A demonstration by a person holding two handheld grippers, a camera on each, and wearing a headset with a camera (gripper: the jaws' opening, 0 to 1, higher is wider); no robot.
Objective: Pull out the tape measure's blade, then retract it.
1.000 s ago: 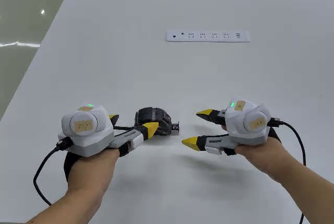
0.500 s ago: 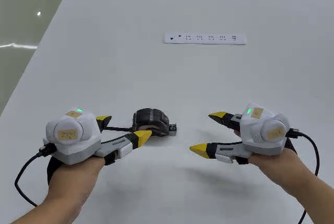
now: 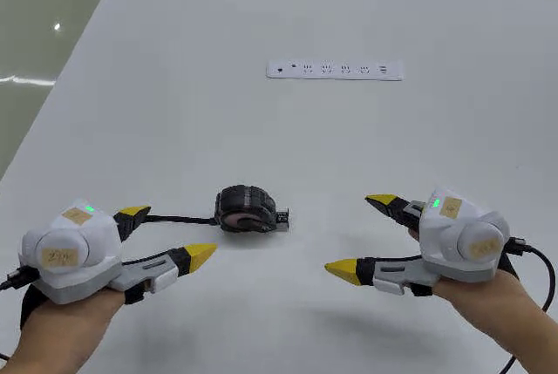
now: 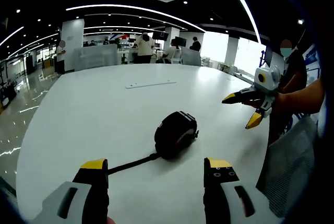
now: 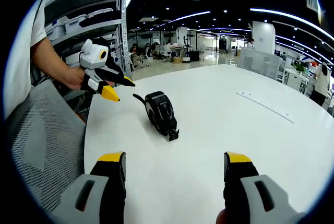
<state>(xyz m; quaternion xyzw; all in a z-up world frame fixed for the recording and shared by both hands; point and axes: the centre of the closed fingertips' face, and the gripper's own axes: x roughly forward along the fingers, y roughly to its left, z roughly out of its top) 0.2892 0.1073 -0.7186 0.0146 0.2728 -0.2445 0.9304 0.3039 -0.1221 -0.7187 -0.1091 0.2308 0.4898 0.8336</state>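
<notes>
Both grippers have backed off since 1 s ago: L gripper (image 3: 168, 233) and R gripper (image 3: 359, 234) hang apart, jaws wide, nothing held. Between them, nearer L, the tape measure (image 3: 247, 209) lies on the table (image 3: 305, 147), blade in. Retract looks done; if not, next = L steadies it, R pinches the hook (image 3: 283, 215).

Our left gripper (image 4: 156, 165) holds its jaws wide apart; just beyond them the black tape measure (image 4: 176, 134) sits on the white table (image 4: 94, 109) — blade in, strap (image 4: 130, 164) trailing back. Far right, the right gripper (image 4: 241, 112) hangs spread.
</notes>
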